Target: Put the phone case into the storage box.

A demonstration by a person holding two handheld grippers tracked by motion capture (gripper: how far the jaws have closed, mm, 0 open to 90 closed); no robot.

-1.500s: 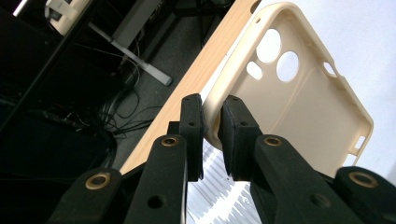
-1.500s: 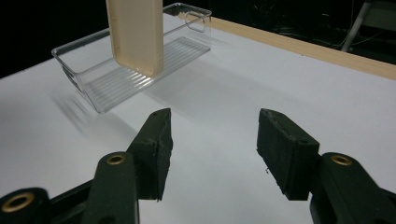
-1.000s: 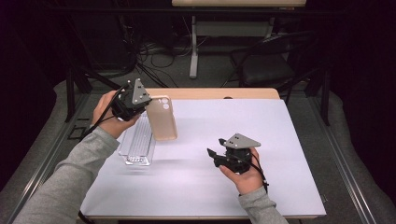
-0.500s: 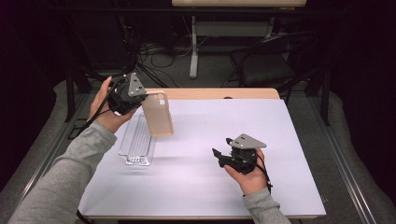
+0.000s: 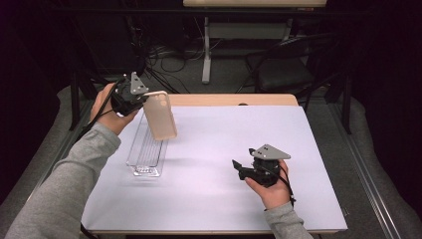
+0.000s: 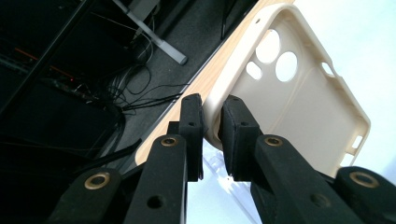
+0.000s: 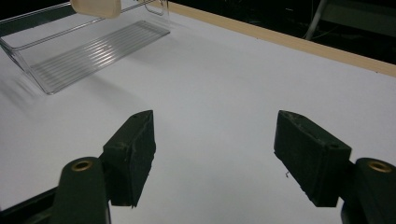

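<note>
Above the clear tray [image 5: 147, 152], the left gripper [image 5: 141, 99] pinches only the edge of the beige case [image 5: 161, 115], which hangs in the air over the white mat [image 5: 224, 149]. With so thin a hold, the case could swing or slip and fall beside the tray. The right gripper [image 5: 240, 167] has just been opening, nothing between its jaws.

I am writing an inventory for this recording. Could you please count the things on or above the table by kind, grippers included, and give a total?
Beige phone case, clamped at its edge in the left gripper, raised off the table: 1
Clear ribbed plastic tray, on the white table cover: 1
Hand-held grippers, the left one and the right gripper, whose jaws have just been opening with nothing between them: 2
Total: 4
</note>
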